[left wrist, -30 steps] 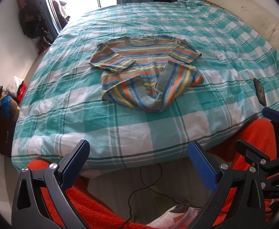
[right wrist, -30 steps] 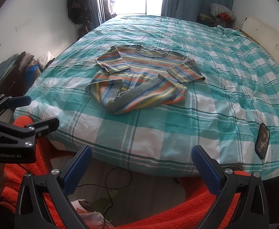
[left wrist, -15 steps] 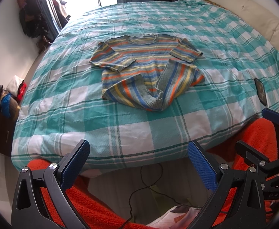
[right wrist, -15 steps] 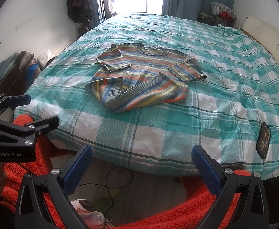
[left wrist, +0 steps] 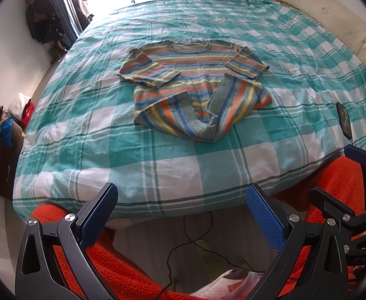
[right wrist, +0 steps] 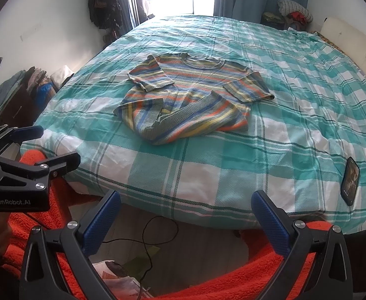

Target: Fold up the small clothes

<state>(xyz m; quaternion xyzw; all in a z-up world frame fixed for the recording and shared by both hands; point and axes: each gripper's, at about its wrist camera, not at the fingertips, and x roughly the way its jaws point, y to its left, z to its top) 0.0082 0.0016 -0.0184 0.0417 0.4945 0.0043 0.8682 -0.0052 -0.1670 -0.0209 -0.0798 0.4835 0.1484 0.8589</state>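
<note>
A small striped sweater (left wrist: 193, 85) (right wrist: 188, 100) in orange, blue, yellow and grey lies on the teal checked bedspread (left wrist: 183, 165) (right wrist: 208, 170), neck toward the far side. Its hem is turned up and bunched at the near edge, and both sleeves lie folded in across the chest. My left gripper (left wrist: 181, 207) hangs open below the bed's near edge, well short of the sweater. My right gripper (right wrist: 186, 212) is open too, with nothing between its blue pads. Each gripper also shows in the other's view: the right one (left wrist: 358, 165), the left one (right wrist: 33, 145).
A dark phone (left wrist: 344, 120) (right wrist: 350, 183) lies near the bed's front right corner. An orange blanket (left wrist: 333, 187) (right wrist: 258, 275) hangs under the bedspread. A black cable (right wrist: 145, 237) runs over the floor below. Clothes piles (right wrist: 35, 82) sit left, and a pale headboard (left wrist: 333, 17) stands right.
Both views have drifted slightly, so the sweater sits a touch lower and nearer. Both grippers stay open and nothing on the bed has moved.
</note>
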